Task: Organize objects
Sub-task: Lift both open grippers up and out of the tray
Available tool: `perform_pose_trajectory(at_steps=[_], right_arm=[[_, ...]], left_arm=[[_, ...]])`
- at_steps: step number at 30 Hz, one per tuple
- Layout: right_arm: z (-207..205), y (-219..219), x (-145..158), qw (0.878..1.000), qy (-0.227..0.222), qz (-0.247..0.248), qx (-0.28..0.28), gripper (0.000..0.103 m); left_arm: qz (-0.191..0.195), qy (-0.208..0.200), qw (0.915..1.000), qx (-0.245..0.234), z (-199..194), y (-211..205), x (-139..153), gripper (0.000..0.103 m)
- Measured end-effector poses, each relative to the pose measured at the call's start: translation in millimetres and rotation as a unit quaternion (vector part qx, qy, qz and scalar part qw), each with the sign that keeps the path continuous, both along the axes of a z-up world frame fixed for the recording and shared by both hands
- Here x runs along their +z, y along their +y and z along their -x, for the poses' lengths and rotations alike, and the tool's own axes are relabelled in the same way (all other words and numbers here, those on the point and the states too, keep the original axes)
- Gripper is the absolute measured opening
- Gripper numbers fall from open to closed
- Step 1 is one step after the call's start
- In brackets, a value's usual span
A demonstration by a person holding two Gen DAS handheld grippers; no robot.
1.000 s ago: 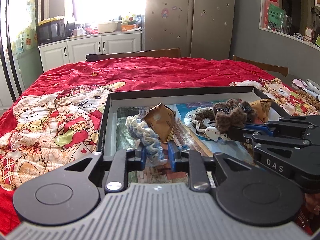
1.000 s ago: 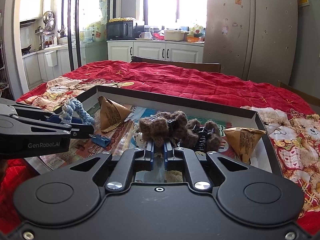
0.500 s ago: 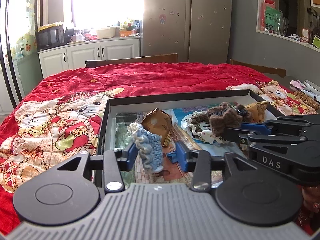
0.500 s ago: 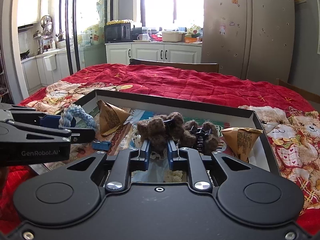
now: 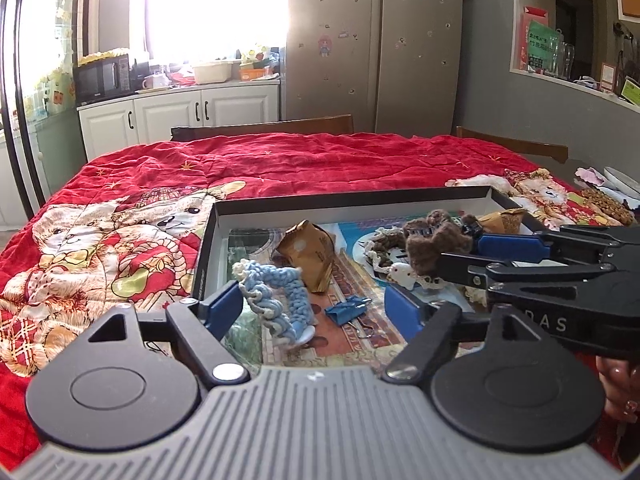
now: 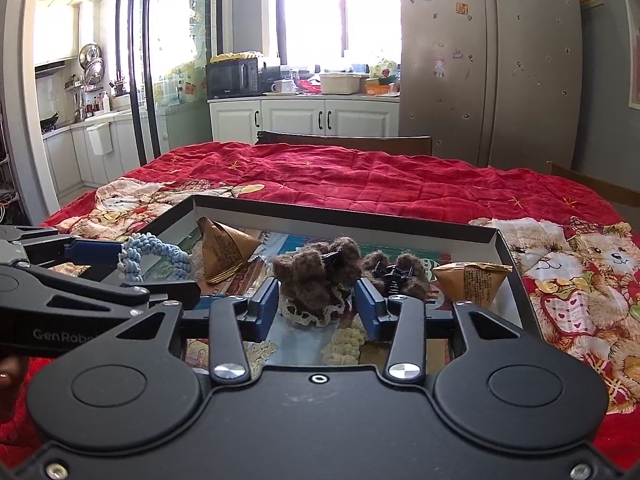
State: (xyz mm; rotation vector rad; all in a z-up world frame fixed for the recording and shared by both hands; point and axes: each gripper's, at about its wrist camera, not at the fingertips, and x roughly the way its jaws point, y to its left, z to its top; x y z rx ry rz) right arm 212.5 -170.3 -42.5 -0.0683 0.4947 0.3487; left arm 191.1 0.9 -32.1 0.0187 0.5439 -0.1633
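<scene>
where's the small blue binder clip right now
In the left wrist view the small blue binder clip lies on the tray floor, between the blue crocheted scrunchie and the left gripper's right finger.

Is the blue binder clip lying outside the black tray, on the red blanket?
No, the blue binder clip lies inside the black tray, beside the blue crocheted scrunchie.

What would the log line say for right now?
left gripper: opening, blue scrunchie between fingers | right gripper: opening, brown clip between fingers | tray
</scene>
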Motion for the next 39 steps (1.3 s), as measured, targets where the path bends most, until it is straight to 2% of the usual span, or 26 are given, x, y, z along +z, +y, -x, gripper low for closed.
perform_pose_trajectory(at_steps=[23,39], right_arm=[[25,-25,28,0.999,-0.022,-0.025,-0.017,0.044],[64,-56,49,0.998,-0.028,-0.049,-0.025,0.046]], left_arm=[[0.009,-0.006,0.9999,0.004,20,-1,17,0.092],[0.017,-0.025,0.9992,-0.024,48,-8,37,0.093]])
